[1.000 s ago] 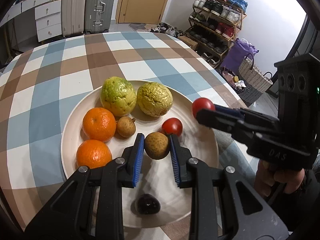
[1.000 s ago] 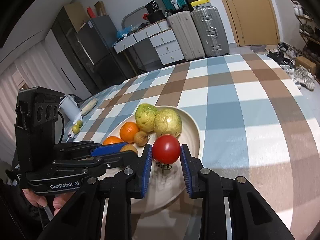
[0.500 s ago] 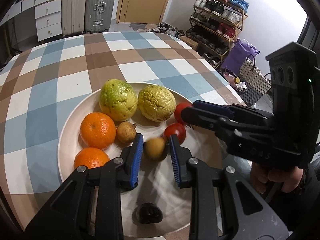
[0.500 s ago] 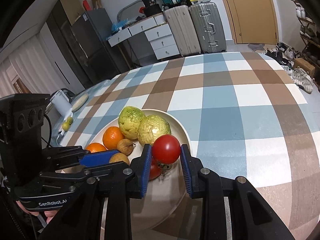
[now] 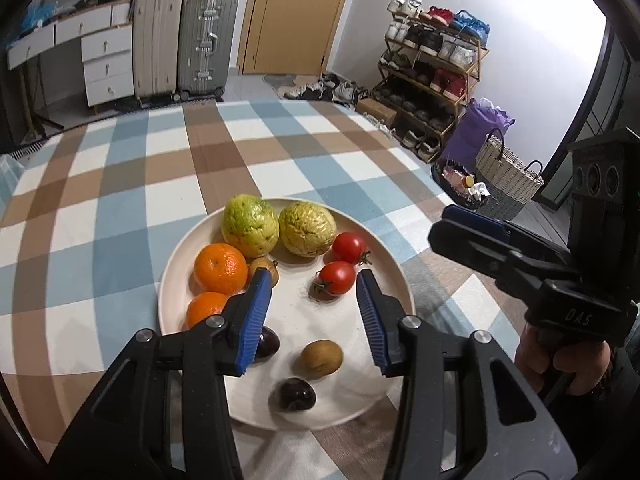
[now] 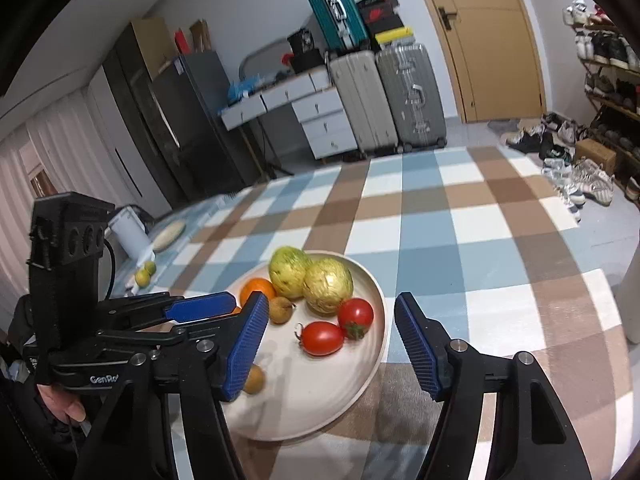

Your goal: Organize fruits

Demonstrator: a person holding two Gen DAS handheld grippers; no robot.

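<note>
Both grippers are empty right now. The left gripper (image 5: 310,316) has its fingers spread wide over the near half of the plate (image 5: 400,280), and the right gripper (image 6: 330,344) is spread just as wide, hanging just off the plate's right rim.

All the fruit is on that plate, which sits on the checked surface (image 5: 120,200). Going by the plate: two bumpy green-yellow fruits (image 5: 250,225) at the far edge, two oranges (image 5: 220,268) on the left side, a small brown fruit (image 5: 264,270) tucked next to them, and two tomatoes (image 5: 337,277) right of centre, just beside each other. Near the front edge there's another small brown fruit (image 5: 322,358) and a dark plum-like one (image 5: 297,394), with a second dark one half hidden behind the left finger.

My read is the sorting is mostly done: likes sit with likes, except that loose brown fruit at the front, well apart from its twin by the oranges. If that's the next pick, I'd come straight down with the left gripper, centre the fingers on its short axis, and squeeze gently since it's round and will roll. Watch the dark fruit right beside it; easy to nudge.
</note>
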